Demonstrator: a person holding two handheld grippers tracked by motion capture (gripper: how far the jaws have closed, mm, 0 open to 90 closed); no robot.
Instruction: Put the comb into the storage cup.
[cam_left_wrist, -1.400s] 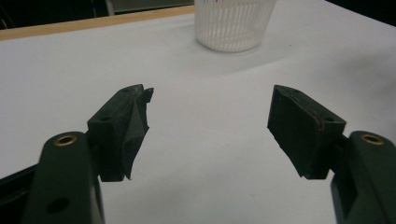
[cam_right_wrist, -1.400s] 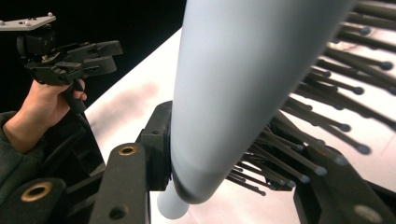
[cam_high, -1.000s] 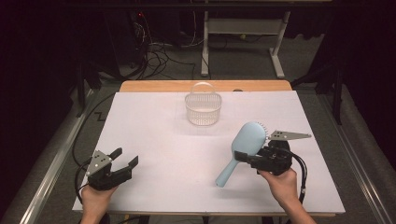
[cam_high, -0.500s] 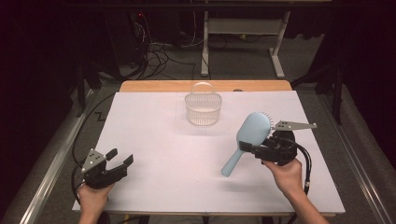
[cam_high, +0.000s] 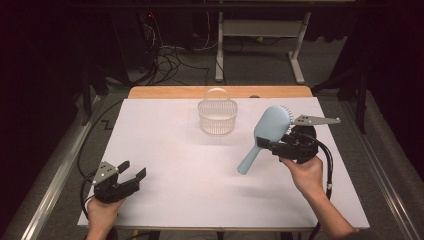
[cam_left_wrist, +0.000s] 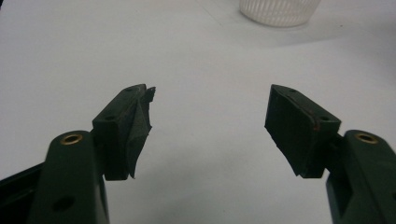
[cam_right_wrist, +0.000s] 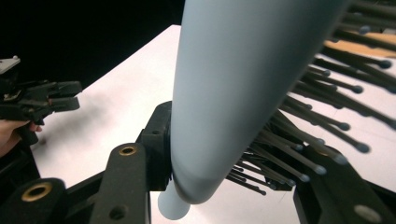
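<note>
Right gripper (cam_high: 272, 145) jaws clamped on blue hairbrush (cam_high: 265, 134) head, aloft right of basket (cam_high: 217, 116). Judgement: carry left over rim, handle clear. Left gripper (cam_high: 131, 171) jaws wide, empty.

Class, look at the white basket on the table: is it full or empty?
Empty, it seems: the white basket stands upright, and nothing shows through its mesh walls.

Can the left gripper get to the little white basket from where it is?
Probably yes. The left gripper has open, empty jaws, and bare white table lies between it and the basket; the hairbrush is off to the side.
</note>
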